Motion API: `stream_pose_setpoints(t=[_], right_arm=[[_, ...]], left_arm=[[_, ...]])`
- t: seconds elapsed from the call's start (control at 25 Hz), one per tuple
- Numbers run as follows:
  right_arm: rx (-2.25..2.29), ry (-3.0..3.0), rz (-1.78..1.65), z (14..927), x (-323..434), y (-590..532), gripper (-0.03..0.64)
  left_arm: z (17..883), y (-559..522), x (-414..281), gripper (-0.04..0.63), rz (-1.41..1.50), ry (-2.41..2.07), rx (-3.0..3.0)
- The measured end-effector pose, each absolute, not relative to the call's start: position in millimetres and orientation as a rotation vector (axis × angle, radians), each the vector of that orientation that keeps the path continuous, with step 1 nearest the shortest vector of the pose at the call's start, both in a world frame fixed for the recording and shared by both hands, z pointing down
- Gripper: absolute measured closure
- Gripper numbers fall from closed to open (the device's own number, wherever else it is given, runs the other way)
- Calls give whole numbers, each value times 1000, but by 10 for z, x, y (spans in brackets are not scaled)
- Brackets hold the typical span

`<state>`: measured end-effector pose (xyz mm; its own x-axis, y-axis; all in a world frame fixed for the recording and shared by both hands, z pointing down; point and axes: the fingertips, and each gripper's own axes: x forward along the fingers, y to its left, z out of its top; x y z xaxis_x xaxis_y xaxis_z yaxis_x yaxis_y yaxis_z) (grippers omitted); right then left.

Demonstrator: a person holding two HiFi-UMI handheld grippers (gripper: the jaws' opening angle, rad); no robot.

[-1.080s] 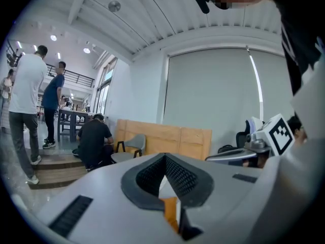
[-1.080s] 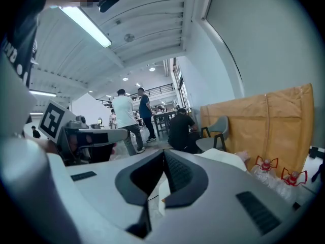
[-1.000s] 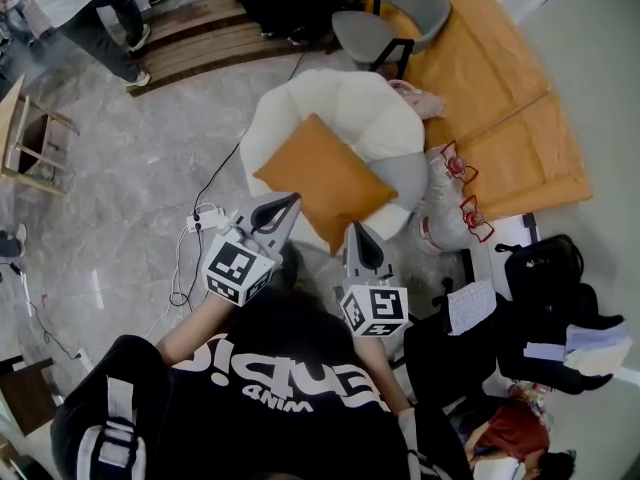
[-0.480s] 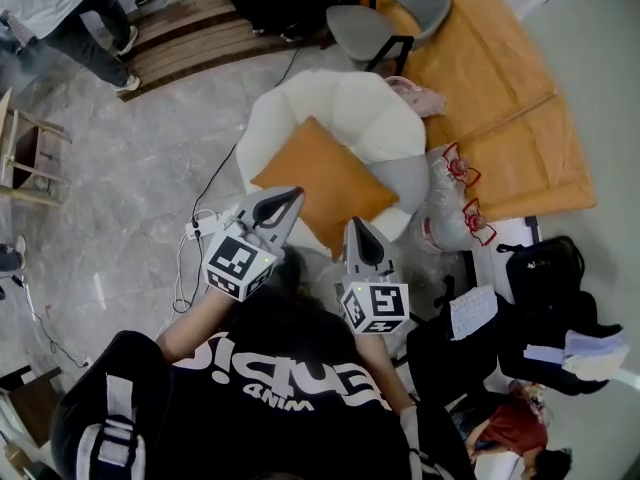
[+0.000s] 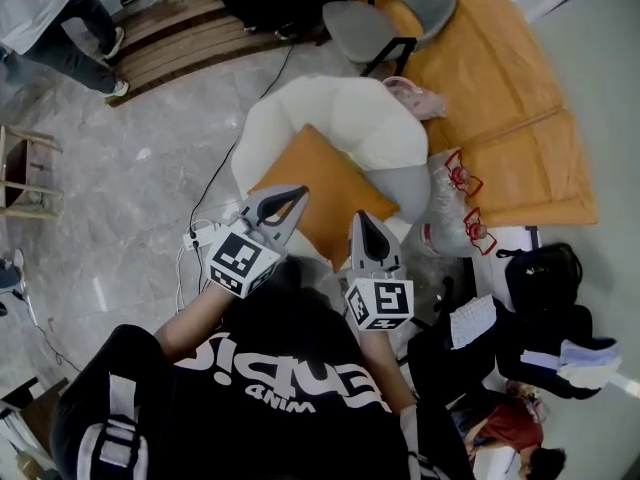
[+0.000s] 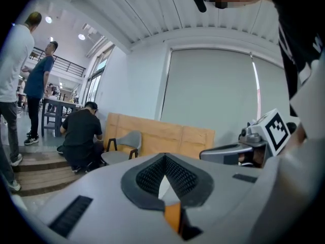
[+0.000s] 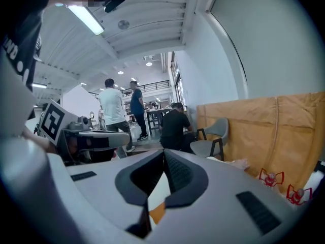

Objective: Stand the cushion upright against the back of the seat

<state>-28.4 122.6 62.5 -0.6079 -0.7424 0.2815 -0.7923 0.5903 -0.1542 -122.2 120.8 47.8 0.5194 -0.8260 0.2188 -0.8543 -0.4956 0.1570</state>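
Note:
An orange cushion [image 5: 322, 190] lies flat on the seat of a cream armchair [image 5: 345, 113], one corner pointing at me. In the head view my left gripper [image 5: 297, 197] is shut and empty, its tips over the cushion's near left edge. My right gripper [image 5: 361, 219] is also shut and empty, over the cushion's near right edge. In the left gripper view the jaws [image 6: 165, 157] meet, with a sliver of orange cushion [image 6: 172, 216] below them. The right gripper view shows its jaws [image 7: 164, 153] closed the same way, above an orange sliver of cushion [image 7: 156, 212].
A grey chair [image 5: 385, 18] and a brown board [image 5: 490, 78] stand beyond the armchair. Plastic bags [image 5: 455, 203] sit at its right, a black backpack [image 5: 545, 278] further right. A power strip with cable [image 5: 200, 234] lies left. A person [image 5: 55, 13] stands far left by a wooden stool [image 5: 25, 173].
Both grippers have moved forward toward the armchair, still shut. Their tips now overlap the cushion's near edges; the cushion has not moved.

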Motion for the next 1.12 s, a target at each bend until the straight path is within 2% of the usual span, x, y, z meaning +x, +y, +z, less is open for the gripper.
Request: stream_pose_setpoints(t=[0.68, 1.12], right_arm=[[1424, -2576, 420, 668, 148, 648, 594], [1544, -2468, 593, 1170, 664, 405, 594]], left_arm=[[726, 621, -646, 588, 251, -1234, 2564], [1141, 296, -112, 588, 389, -1088, 2606]])
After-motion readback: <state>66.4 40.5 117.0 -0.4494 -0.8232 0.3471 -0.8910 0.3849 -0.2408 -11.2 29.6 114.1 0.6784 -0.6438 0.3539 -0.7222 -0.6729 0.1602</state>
